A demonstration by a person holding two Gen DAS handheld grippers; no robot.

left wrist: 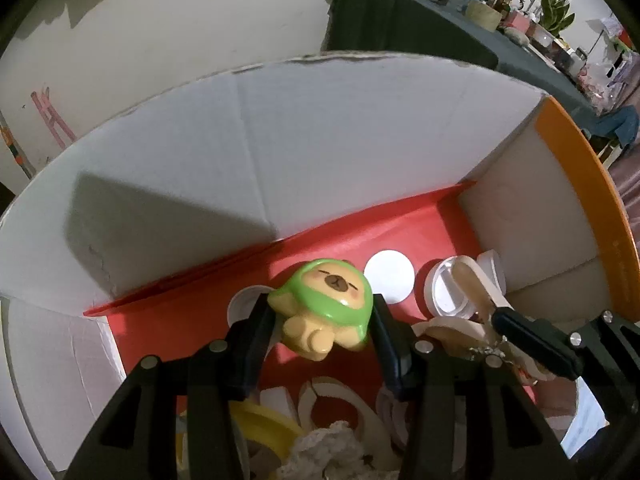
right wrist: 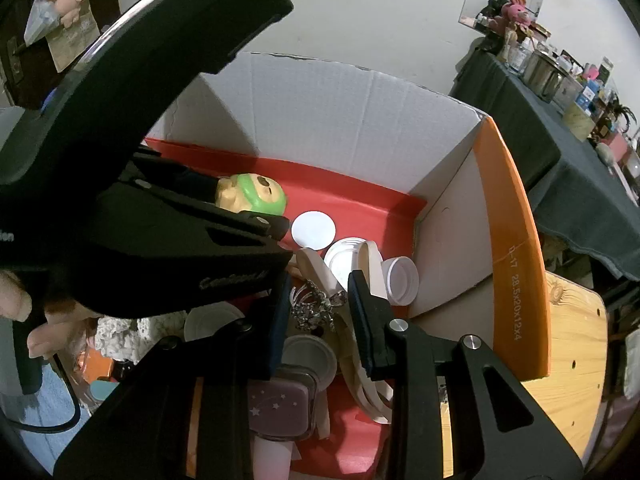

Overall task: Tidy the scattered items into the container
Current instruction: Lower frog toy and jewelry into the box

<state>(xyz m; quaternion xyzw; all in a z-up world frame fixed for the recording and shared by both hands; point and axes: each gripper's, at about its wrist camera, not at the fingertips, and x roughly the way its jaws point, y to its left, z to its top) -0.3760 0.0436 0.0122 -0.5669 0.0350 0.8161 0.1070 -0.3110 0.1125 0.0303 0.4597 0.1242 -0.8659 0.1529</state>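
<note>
toy bear [left wrist: 320, 304] pinched in left tool [left wrist: 320, 320], lower body half hidden; right tool [right wrist: 320, 300] pressed together, empty

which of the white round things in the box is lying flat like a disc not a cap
The flat white disc on the red liner, just right of the bear toy. The others, like the cap by the box's right wall, have raised rims.

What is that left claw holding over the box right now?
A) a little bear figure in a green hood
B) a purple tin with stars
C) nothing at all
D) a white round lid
A: the left gripper has its two fingers pressed on either side of the green-hooded bear figure, held above the red floor of the box.
</note>
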